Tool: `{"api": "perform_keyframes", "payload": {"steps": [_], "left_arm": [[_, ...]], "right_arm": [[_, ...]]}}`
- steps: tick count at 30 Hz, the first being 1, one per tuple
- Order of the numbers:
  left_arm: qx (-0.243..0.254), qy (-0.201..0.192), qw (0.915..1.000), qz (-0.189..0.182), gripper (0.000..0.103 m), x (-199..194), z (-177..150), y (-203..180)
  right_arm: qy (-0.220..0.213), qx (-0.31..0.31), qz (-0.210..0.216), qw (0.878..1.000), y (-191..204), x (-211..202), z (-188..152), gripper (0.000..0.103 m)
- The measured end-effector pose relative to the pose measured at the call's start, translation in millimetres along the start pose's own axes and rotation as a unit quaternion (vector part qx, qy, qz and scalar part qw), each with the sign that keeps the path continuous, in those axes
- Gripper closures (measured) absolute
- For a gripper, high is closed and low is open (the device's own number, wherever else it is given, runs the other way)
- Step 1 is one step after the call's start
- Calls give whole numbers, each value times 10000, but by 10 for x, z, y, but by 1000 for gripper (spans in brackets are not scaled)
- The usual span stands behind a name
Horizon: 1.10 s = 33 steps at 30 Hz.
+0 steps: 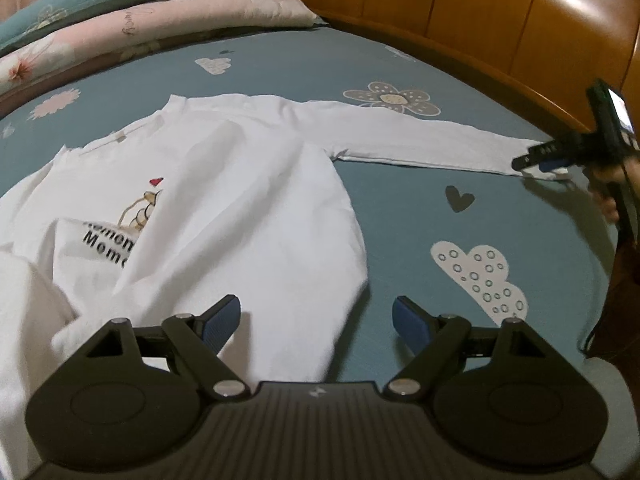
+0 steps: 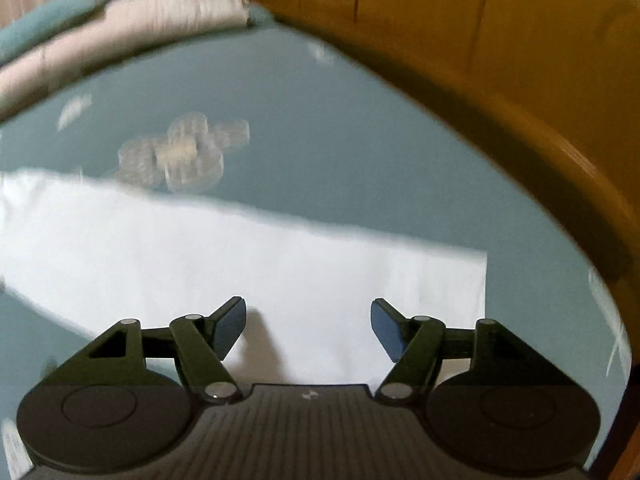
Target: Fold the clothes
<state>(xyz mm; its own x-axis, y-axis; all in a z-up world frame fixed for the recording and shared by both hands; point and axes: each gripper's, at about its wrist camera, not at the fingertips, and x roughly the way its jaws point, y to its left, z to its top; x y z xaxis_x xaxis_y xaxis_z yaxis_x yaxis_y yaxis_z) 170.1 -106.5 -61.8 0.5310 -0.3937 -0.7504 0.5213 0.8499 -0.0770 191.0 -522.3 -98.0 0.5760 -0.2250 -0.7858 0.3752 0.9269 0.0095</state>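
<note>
A white long-sleeved shirt (image 1: 224, 200) with a printed picture and black lettering lies on the blue bed sheet (image 1: 400, 208), its body partly folded over. One sleeve (image 1: 420, 140) stretches out to the right. My left gripper (image 1: 316, 322) hovers open over the shirt's lower edge, nothing between its fingers. In the left wrist view my right gripper (image 1: 536, 160) sits at the cuff end of that sleeve. The right wrist view, blurred by motion, has the sleeve (image 2: 280, 272) under my right gripper (image 2: 308, 328), which is open just above the cloth.
Pink and teal pillows (image 1: 120, 20) are stacked at the far left of the bed. A curved wooden headboard (image 1: 500, 32) borders the bed on the right, close to the sleeve's cuff. A person's hand (image 1: 612, 188) holds the right gripper at the right edge.
</note>
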Motion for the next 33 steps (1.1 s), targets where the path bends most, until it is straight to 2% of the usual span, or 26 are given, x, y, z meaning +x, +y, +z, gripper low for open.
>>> {"api": "perform_keyframes", "payload": {"steps": [4, 8, 11, 14, 17, 20, 24, 27, 33], "left_arm": [[86, -82, 9999, -31, 20, -232, -57, -66], [59, -300, 9995, 10, 20, -534, -99, -72], [39, -469, 9989, 72, 20, -810, -114, -30], [-49, -649, 9978, 143, 20, -1157, -116, 103], [-134, -826, 9959, 349, 20, -1497, -113, 288], [-367, -934, 9925, 698, 18, -1770, -195, 658], [-735, -1022, 9849, 1186, 17, -2071, -356, 1204], [-1010, -1085, 9768, 1547, 17, -2295, -476, 1613], [-1760, -638, 9627, 1954, 17, -2014, -1024, 2419]], "right_arm": [[35, 85, 19, 10000, -24, -309, -50, 30], [-278, -89, 152, 9995, 94, -850, 33, 28], [-658, -269, 450, 9965, 303, -1327, 89, 26], [-1064, -408, 974, 9887, 590, -1792, 167, 22], [-1339, -633, 1655, 9750, 999, -2199, 167, 20], [-1387, -902, 2298, 9591, 1460, -2425, 120, 18], [-1203, -1428, 2959, 9368, 2215, -2458, -105, 18], [-985, -2025, 3247, 9186, 2795, -2380, -277, 18], [-972, -3163, 3682, 8689, 3768, -2313, -303, 18]]}}
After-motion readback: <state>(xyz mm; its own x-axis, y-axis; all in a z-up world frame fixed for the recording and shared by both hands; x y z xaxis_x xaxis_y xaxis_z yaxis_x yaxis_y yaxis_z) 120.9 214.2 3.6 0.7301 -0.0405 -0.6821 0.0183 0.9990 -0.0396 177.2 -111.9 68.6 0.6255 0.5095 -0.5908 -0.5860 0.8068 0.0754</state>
